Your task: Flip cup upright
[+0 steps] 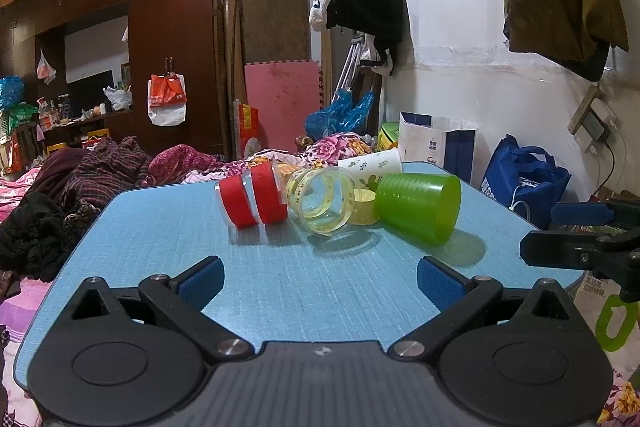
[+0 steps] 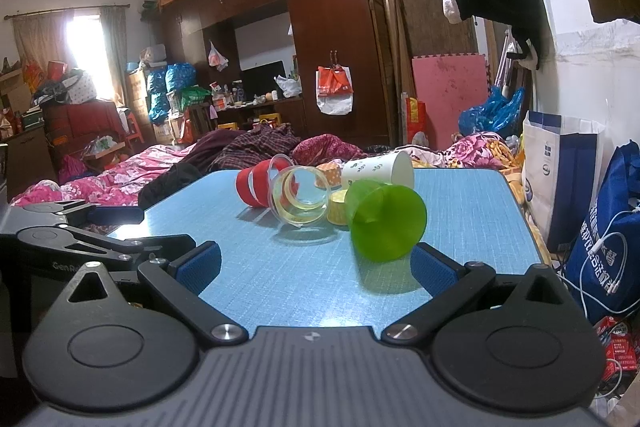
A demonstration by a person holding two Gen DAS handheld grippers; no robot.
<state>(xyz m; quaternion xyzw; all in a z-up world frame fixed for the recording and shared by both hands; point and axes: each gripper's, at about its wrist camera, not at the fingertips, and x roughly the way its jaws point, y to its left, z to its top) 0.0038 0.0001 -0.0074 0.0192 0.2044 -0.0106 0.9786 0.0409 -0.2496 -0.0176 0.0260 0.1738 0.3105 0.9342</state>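
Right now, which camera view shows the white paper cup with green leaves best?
The right wrist view. There the white paper cup lies on its side on the blue table, with its leaf print and open mouth visible. In the left wrist view the white paper cup is partly hidden behind the green cup.

left gripper, right gripper: fingers spread wide.

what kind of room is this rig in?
Likely a lived-in bedroom used for storage too. Floral bedding lies rumpled behind the blue table, a tall dark wood wardrobe lines the wall, and bags and boxes are piled near the window.
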